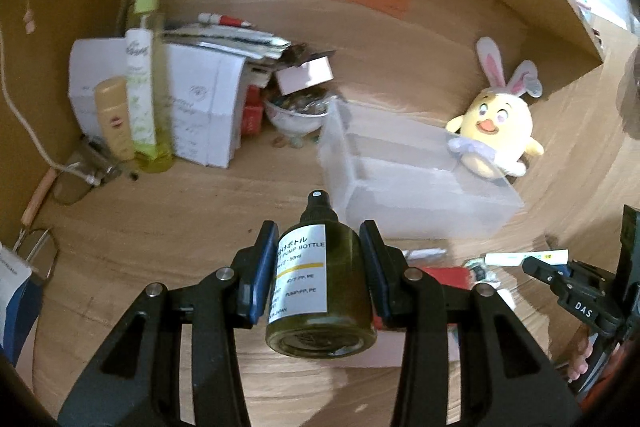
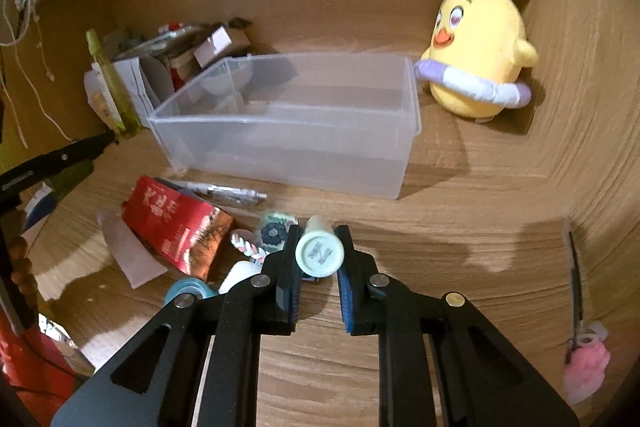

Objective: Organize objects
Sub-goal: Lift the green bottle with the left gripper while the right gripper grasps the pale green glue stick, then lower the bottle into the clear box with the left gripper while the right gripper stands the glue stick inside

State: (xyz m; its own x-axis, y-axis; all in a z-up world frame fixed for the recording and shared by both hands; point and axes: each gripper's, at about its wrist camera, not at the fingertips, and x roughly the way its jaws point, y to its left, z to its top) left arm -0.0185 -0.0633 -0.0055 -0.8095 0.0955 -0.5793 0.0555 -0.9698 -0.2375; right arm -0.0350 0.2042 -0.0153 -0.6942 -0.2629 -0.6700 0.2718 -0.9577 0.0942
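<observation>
Left claw clamped on a dark olive pump bottle, blue pads pressing its sides, white label up, black nozzle pointing away and base toward the camera. Bottle held clear of the wooden counter. Ahead and slightly right of this claw, a clear plastic bin, open-topped and seemingly with nothing in it, though the translucent walls blur the view. Beyond the bin's far right corner, just beside it, a yellow chick plush with rabbit ears. Ahead to the left, an upright cluster: tall green spray bottle, a short tan bottle touching its side, white boxes behind, a bowl of small items to their right.

Right claw clamped on a pale green cylinder, likely a marker or stick, its round end facing the camera with small unreadable print; held off the counter. Straight ahead of this claw, the same clear plastic bin. Near, to the left: a red packet, a silver pen between packet and bin, a round patterned piece and a braided band just beside the left pad. Far right of the claw, near the counter edge, a pink fluffy thing on a thin dark rod.
</observation>
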